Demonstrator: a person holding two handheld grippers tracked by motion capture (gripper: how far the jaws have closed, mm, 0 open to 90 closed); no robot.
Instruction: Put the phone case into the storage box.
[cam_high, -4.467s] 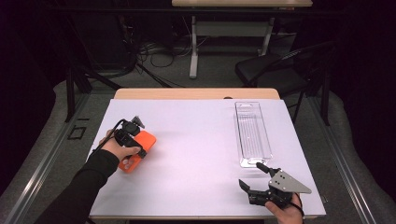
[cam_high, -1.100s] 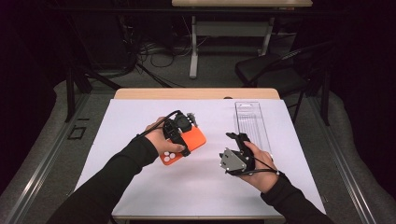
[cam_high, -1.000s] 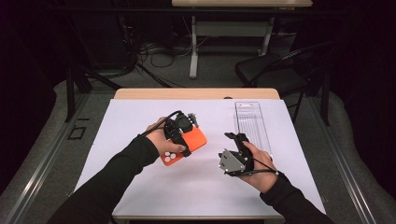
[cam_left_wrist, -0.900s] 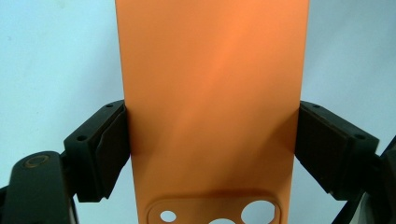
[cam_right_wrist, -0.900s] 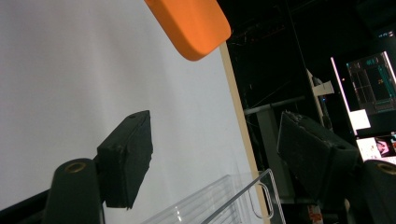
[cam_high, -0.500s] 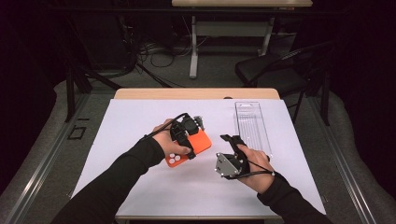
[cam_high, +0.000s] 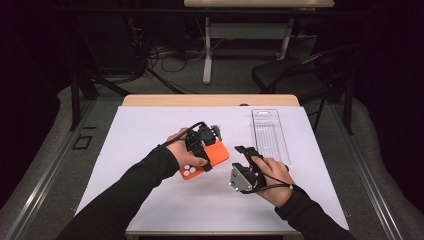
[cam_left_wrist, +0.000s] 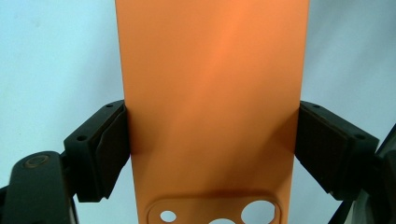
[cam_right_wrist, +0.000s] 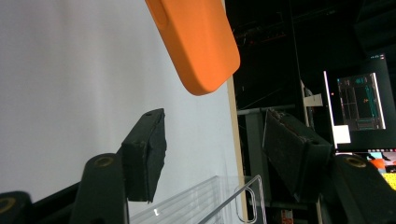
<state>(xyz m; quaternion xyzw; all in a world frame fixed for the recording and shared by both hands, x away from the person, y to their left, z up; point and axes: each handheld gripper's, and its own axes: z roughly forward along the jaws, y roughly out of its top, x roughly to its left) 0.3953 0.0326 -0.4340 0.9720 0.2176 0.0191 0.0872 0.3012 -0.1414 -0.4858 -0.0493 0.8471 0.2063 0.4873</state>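
An orange phone case (cam_high: 216, 156) hangs just above the middle of the white table sheet, camera holes toward the person. My left gripper (cam_high: 209, 141) is shut on it, and in the left gripper view both pads press the long edges of the case (cam_left_wrist: 210, 84) on either side of my left gripper's midpoint (cam_left_wrist: 210, 149). My right gripper (cam_high: 247, 156) is close to the case's right side, rolled onto its side and open. In the right gripper view nothing lies between my right gripper's (cam_right_wrist: 219, 144) fingers, and the case's rounded corner (cam_right_wrist: 196, 46) floats beyond them.
A clear plastic tray (cam_high: 267, 131) lies lengthwise at the right of the white sheet (cam_high: 140, 135), just beyond my right hand; its rim (cam_right_wrist: 205, 200) shows under the right jaws. A dark chair (cam_high: 295, 80) and a table leg stand past the far edge.
My left gripper has carried the orange case from the left of the table to the middle. My right gripper has come up from the near right corner to just beside it.
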